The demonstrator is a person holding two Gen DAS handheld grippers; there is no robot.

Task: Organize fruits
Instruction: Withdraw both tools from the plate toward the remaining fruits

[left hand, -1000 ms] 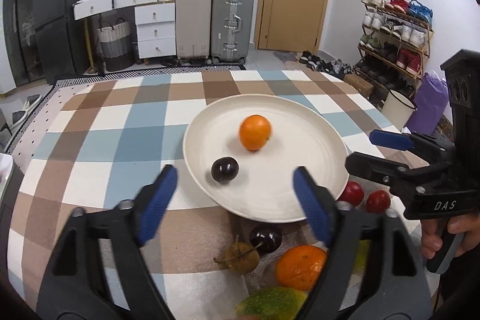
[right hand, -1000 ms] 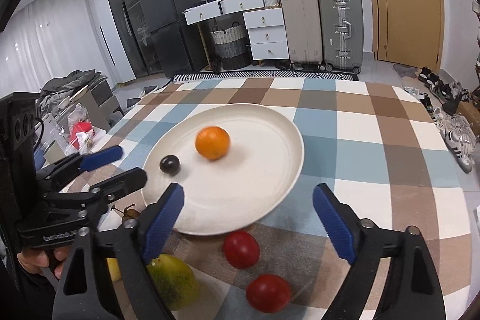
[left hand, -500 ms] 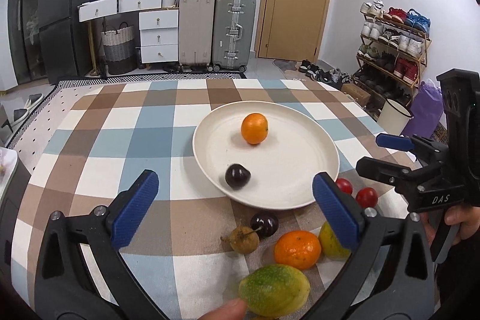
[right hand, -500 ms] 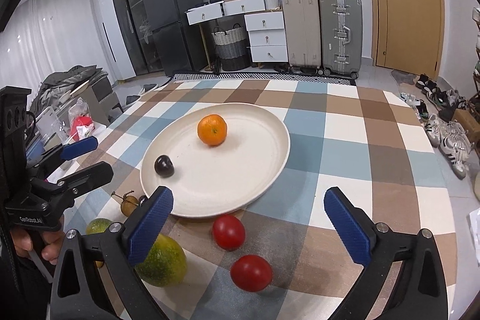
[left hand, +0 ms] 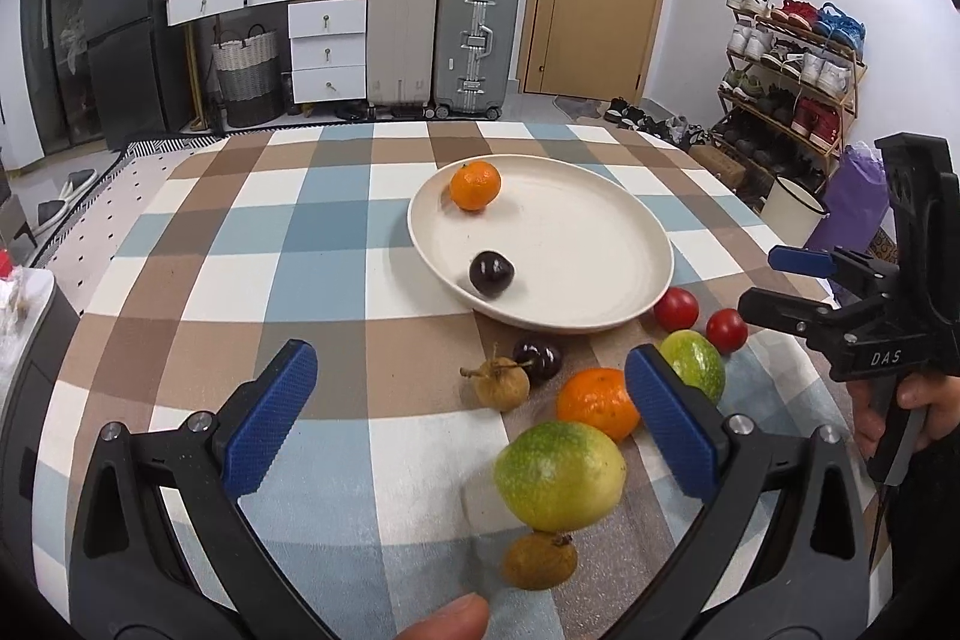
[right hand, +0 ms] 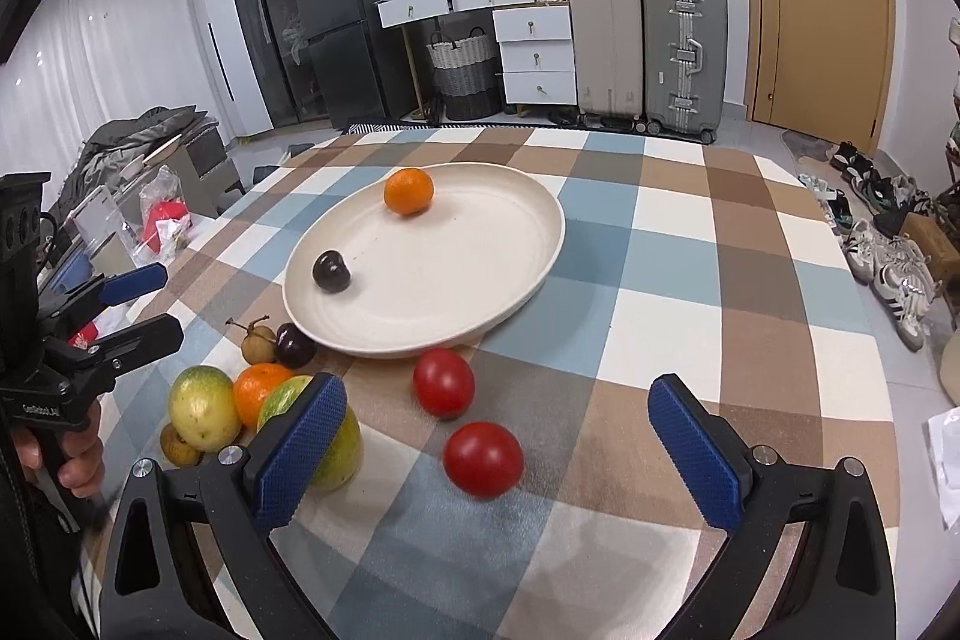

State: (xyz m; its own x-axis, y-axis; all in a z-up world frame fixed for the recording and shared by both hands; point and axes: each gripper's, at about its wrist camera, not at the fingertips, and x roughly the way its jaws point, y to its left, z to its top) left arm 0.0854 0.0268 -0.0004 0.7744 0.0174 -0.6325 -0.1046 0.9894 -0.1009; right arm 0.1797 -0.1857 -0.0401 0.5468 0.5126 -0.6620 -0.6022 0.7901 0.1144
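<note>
Both the left gripper [left hand: 474,415] and right gripper [right hand: 498,445] hung spread and empty above loose fruit clustered just beside the plate [right hand: 510,280], which held one orange [right hand: 408,191] and a dark plum [right hand: 331,271], likely choosing the next pick.

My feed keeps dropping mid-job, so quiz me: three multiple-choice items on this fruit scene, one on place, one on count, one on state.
1. Where is the dark cherry with no stem showing?
A on the plate
B on a suitcase
C in the right tongs

2. How many red tomatoes lie on the tablecloth?
A none
B two
C five

3. How are the left tongs?
A shut on an orange
B open, empty
C out of view

Answers:
1 A: the cherry sits inside the plate.
2 B: one tomato, another.
3 B: the left tongs gape with nothing gripped.
</note>
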